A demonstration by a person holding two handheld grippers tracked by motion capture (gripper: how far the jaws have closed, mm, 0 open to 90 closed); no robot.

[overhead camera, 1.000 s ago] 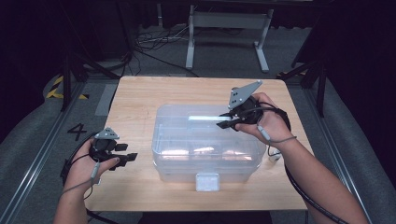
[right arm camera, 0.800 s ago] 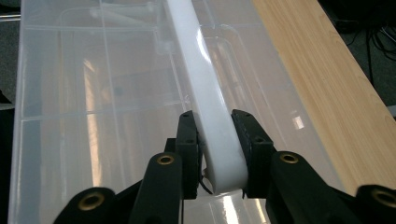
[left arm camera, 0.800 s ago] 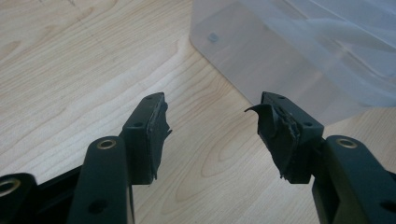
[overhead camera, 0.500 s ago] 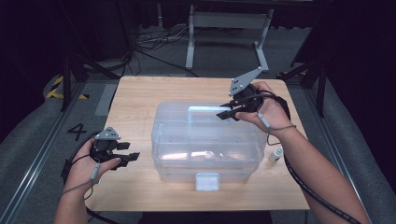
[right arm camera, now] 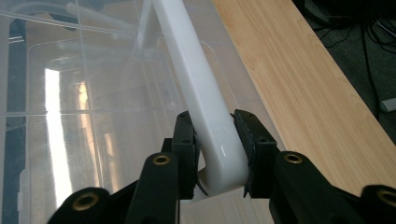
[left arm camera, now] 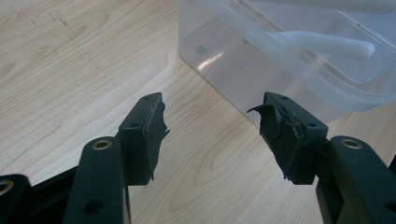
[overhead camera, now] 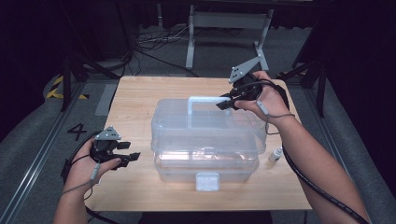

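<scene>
A clear plastic storage box [overhead camera: 205, 140] is sitting at the middle of a wooden table [overhead camera: 135, 93], its white carry handle [overhead camera: 205, 99] standing raised above the lid, while the right gripper [overhead camera: 229, 102] is pinching the handle's right end, jaws pressed against both sides of the white bar [right arm camera: 205, 102] near its corner. The left gripper [overhead camera: 128, 156] is hovering to the left of the box, just beside its wall [left arm camera: 233, 70], jaws spread and holding nothing. A small white bottle [overhead camera: 275, 154] is standing on the table near the box's right side, and a white latch [overhead camera: 207, 181] is showing on the box's front face. The grip is looking off-centre, so any lift from here is likely tipping the box toward its left end, and the smooth bar is risking sliding through the pads. Whether the latch is fastened cannot be told; if loose, the lid may be coming up alone. A swinging box could also be knocking over the bottle.
</scene>
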